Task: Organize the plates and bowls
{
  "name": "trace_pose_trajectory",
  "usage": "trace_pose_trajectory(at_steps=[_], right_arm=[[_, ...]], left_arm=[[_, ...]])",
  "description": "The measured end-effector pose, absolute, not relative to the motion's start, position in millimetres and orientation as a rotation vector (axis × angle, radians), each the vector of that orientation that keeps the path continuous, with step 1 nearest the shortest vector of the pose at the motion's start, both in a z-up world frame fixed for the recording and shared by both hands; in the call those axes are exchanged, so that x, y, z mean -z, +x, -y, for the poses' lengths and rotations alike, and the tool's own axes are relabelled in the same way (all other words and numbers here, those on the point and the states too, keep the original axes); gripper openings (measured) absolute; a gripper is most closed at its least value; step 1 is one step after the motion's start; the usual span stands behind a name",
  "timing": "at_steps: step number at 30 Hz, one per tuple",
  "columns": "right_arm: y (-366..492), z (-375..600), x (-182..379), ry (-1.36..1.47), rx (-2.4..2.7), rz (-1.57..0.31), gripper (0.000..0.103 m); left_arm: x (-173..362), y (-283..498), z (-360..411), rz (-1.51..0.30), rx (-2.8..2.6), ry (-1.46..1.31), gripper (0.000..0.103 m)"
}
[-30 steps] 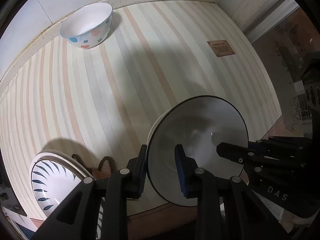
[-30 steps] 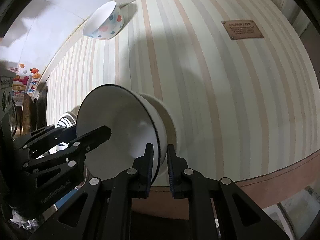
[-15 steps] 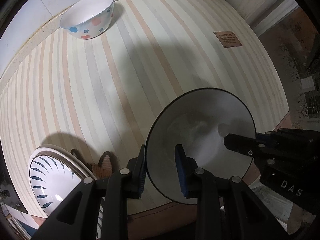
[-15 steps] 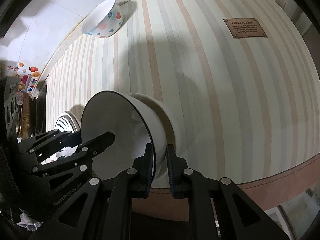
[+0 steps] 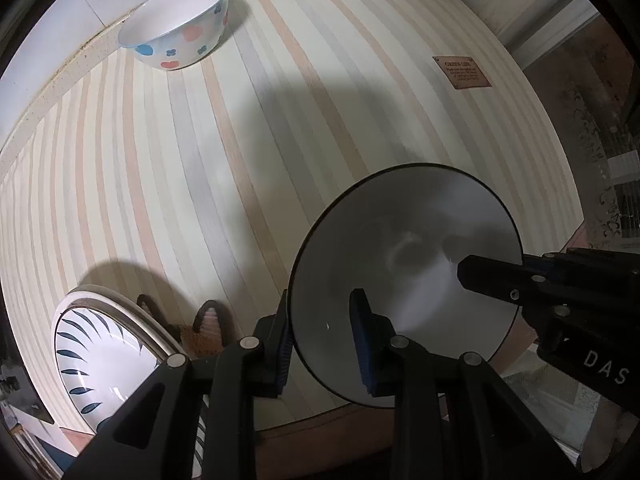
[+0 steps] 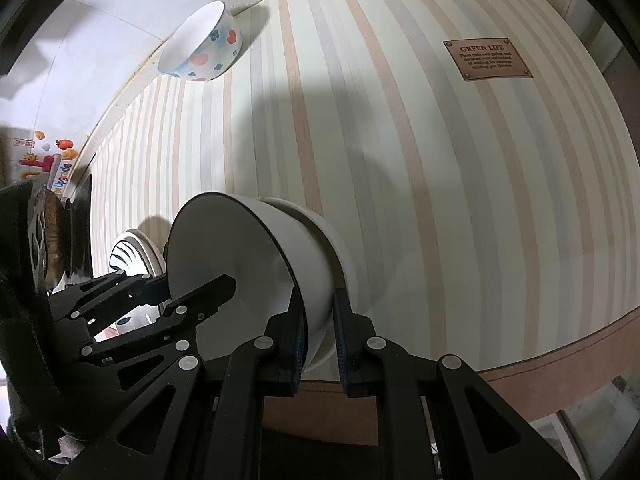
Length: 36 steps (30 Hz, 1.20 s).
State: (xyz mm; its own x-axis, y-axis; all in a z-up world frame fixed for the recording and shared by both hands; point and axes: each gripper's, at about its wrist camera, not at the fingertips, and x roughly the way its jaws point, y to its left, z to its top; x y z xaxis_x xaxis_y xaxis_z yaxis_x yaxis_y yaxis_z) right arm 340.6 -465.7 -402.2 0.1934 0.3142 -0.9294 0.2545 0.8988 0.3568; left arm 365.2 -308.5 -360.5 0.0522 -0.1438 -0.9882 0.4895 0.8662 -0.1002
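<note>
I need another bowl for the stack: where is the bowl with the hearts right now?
The heart-patterned bowl stands alone at the far edge of the striped tablecloth, against the wall, at upper left in both wrist views, well away from the black-rimmed bowl held near the table's front.

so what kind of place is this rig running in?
Probably a home dining or kitchen area. A table under a pastel striped tablecloth carries a white bowl with red and blue hearts and flowers and a white plate with dark blue leaf strokes, and colourful fruit stickers decorate the wall.
</note>
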Motion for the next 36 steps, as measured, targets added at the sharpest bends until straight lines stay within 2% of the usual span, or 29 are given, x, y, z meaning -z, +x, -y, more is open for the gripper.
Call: trace_pose_trajectory(at_steps=[21, 26, 29, 32, 36], right_arm=[[340, 477, 402, 0.516, -0.039, -1.445, 0.020], [342, 490, 391, 0.551, -0.020, -1.434, 0.020], [357, 499, 371, 0.574, -0.027, -1.390, 0.021], [394, 501, 351, 0.590, -0.058, -1.313, 0.036], [460, 494, 340, 0.583, -0.111, -1.239, 0.037]], left_arm=[[365, 371, 298, -1.468, 0.508, 0.259, 0.024], [340, 376, 283, -1.433, 0.501, 0.213, 0.024], [306, 395, 267, -1.362, 0.466, 0.156, 0.025], [287, 434, 250, -1.311, 0.400, 0.088, 0.030], [284, 508, 228, -1.276, 0.269, -0.002, 0.030]])
